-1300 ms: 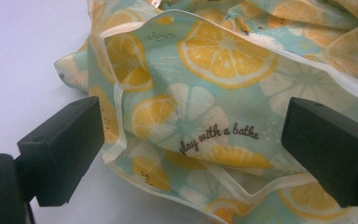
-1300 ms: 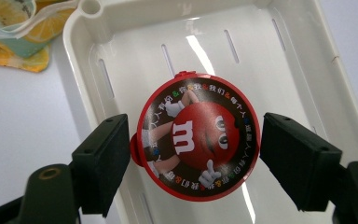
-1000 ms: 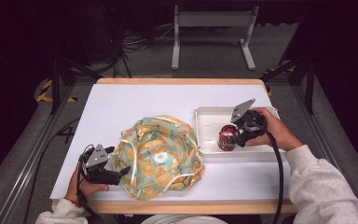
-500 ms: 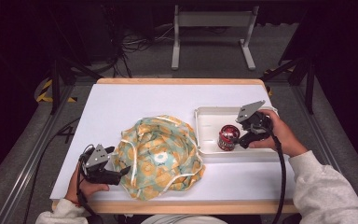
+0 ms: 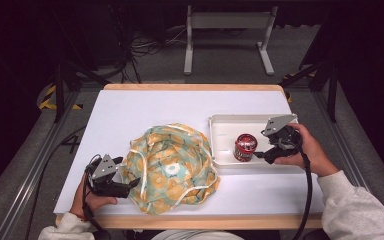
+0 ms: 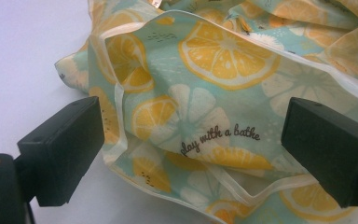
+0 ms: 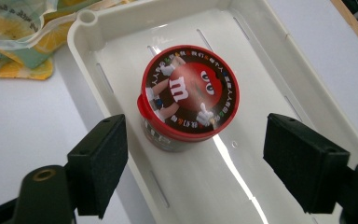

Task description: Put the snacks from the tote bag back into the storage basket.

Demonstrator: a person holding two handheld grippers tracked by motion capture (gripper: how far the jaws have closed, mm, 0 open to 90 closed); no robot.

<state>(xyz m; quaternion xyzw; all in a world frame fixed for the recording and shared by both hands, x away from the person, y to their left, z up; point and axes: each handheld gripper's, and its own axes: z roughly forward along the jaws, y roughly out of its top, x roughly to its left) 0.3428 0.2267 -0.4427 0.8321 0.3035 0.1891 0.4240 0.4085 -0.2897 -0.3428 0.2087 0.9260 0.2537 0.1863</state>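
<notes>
White tabletop [image 5: 150, 107] with a wooden edge is standing amid dark floor and cables. At its near left, one left claw [image 5: 130, 186] is lying wide open, its jaws flanking the edge of one crumpled cloth bag [image 5: 172, 167] printed with lemon slices, gripping nothing. Just right of the bag, one white tray [image 5: 220, 125] is sitting, carrying one red-lidded tub [image 5: 245, 146] upright near its left end. At the tray's right, one right claw [image 5: 260, 154] is hovering wide open beside the tub, its jaws clear of it and holding nothing
</notes>
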